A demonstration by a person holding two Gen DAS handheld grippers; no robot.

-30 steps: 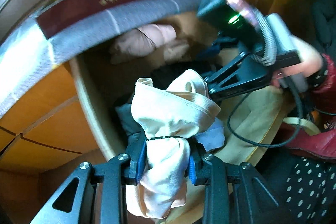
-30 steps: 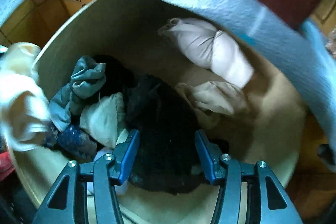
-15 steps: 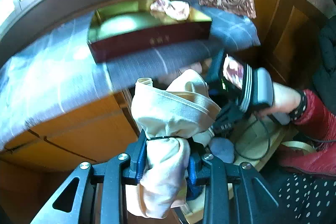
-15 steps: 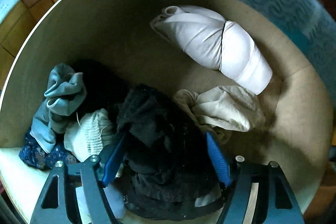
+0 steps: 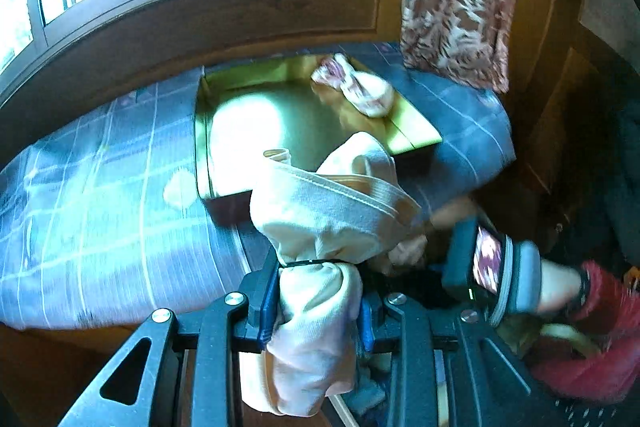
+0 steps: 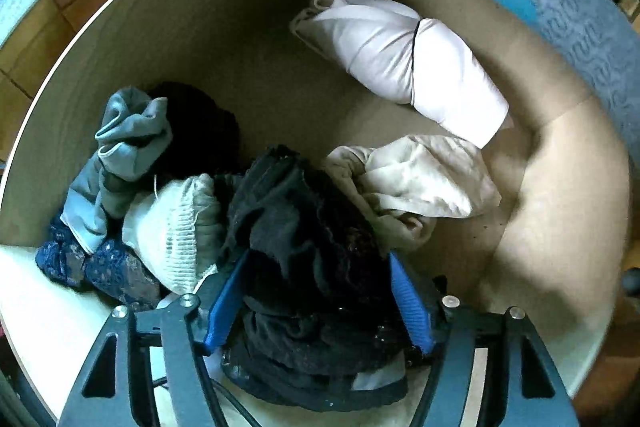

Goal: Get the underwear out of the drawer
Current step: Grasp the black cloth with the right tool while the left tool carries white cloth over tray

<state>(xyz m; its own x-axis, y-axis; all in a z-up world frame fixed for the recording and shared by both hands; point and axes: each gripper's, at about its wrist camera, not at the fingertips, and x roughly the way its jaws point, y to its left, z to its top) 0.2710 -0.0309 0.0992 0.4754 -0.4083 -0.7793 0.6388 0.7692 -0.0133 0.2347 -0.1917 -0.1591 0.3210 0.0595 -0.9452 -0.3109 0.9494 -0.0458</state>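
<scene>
- Left wrist view: the left gripper (image 5: 316,301) is pinched tight on a cream bundle of underwear (image 5: 320,227), tied with a thin black band just above the blue pads. The bundle's long axis runs straight out from the fingers, toward 12 o'clock. A gold-lined box (image 5: 256,131) sits on the blue checked cloth (image 5: 96,195) at 12 o'clock beyond it, with one pale roll (image 5: 356,87) already inside; I judge that box the drop spot. At 3 o'clock the right gripper's body (image 5: 492,267) dips toward the drawer.
- Right wrist view: the right gripper (image 6: 316,291) is spread wide, its blue pads either side of a black garment (image 6: 304,227) heaped in the drawer (image 6: 560,211). The heap stretches toward 12 o'clock. A white banded roll (image 6: 404,63) lies at 1 o'clock, well apart.
</scene>
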